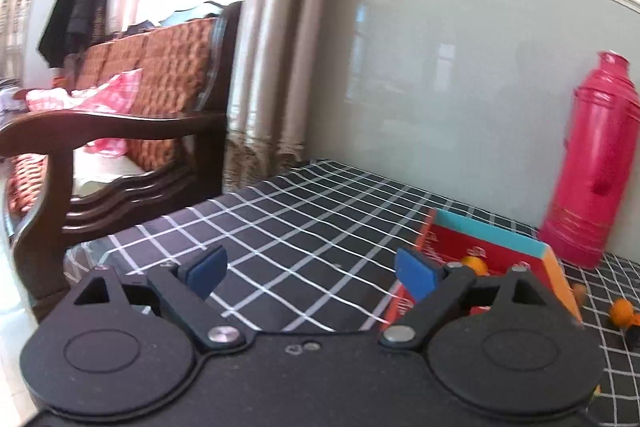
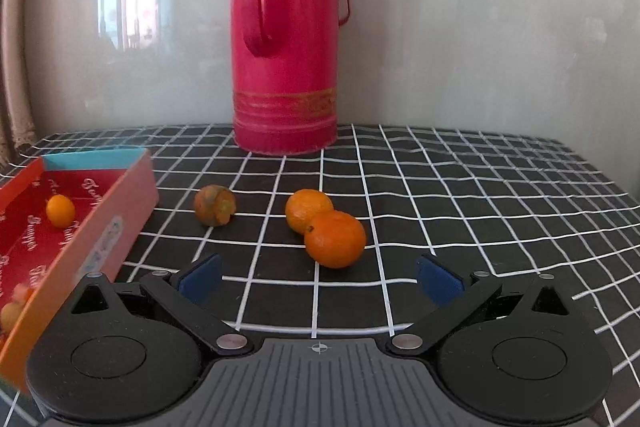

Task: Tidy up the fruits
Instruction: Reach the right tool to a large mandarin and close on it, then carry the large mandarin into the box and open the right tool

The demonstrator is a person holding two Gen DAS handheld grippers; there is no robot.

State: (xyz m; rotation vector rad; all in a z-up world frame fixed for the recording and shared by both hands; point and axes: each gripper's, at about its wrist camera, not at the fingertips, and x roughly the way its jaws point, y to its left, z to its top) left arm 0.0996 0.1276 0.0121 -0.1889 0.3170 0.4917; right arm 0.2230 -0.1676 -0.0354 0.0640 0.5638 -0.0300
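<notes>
In the right wrist view two oranges (image 2: 335, 239) (image 2: 307, 207) lie touching on the black checked tablecloth (image 2: 460, 211). A brownish blemished fruit (image 2: 214, 205) lies to their left. A red and orange box (image 2: 80, 223) at the left holds a small orange (image 2: 60, 211) and more fruit at its near end (image 2: 16, 303). My right gripper (image 2: 320, 277) is open and empty, just short of the nearer orange. My left gripper (image 1: 310, 269) is open and empty above the cloth, left of the box (image 1: 492, 259), where a small orange (image 1: 476, 264) shows. Another orange (image 1: 622, 311) lies at the right.
A tall pink thermos (image 2: 286, 35) stands at the back against the pale wall; it also shows in the left wrist view (image 1: 592, 163). A dark wooden sofa (image 1: 120, 131) with patterned cushions stands beyond the table's left edge. A curtain (image 1: 272, 47) hangs by the wall.
</notes>
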